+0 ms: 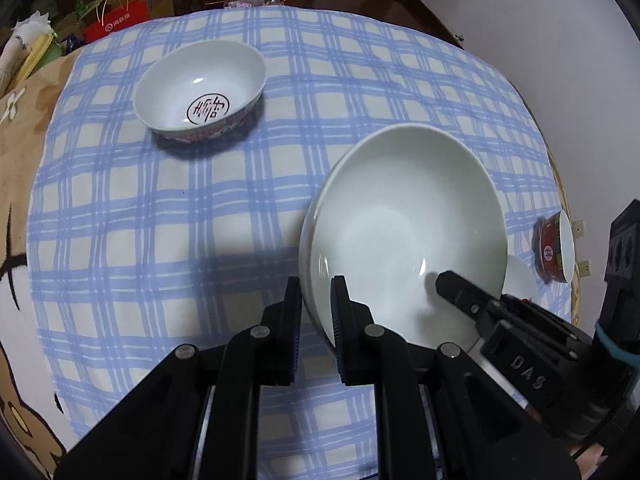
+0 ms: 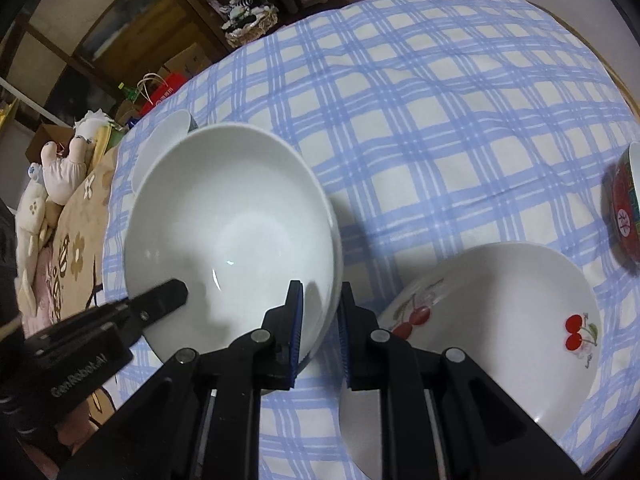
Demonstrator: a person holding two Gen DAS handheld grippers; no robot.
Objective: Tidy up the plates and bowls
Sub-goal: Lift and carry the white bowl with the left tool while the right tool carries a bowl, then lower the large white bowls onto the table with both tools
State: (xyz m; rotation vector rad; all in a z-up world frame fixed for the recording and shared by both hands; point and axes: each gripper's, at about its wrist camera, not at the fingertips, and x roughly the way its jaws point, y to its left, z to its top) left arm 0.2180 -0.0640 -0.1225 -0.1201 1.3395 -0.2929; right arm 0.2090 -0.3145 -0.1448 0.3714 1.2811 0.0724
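A large plain white bowl (image 1: 400, 232) (image 2: 232, 220) is held from both sides over the blue checked cloth, and it casts a shadow there. My left gripper (image 1: 316, 284) is shut on its left rim. My right gripper (image 2: 320, 286) is shut on the opposite rim. Each view shows a finger of the other gripper (image 1: 452, 286) (image 2: 168, 296) inside the bowl. A small white bowl with a red seal mark (image 1: 200, 88) stands further back on the left. A cherry-patterned plate (image 2: 500, 320) lies to the right. Beyond it stands a red-patterned bowl (image 1: 556, 248) (image 2: 628, 208).
The round table (image 2: 440, 100) has a dark wooden edge at the back. A floral cloth (image 1: 28, 128) hangs over its left side. Beyond it are a red paper bag (image 1: 116, 20), stuffed toys (image 2: 64, 168), a basket (image 2: 252, 24) and shelves.
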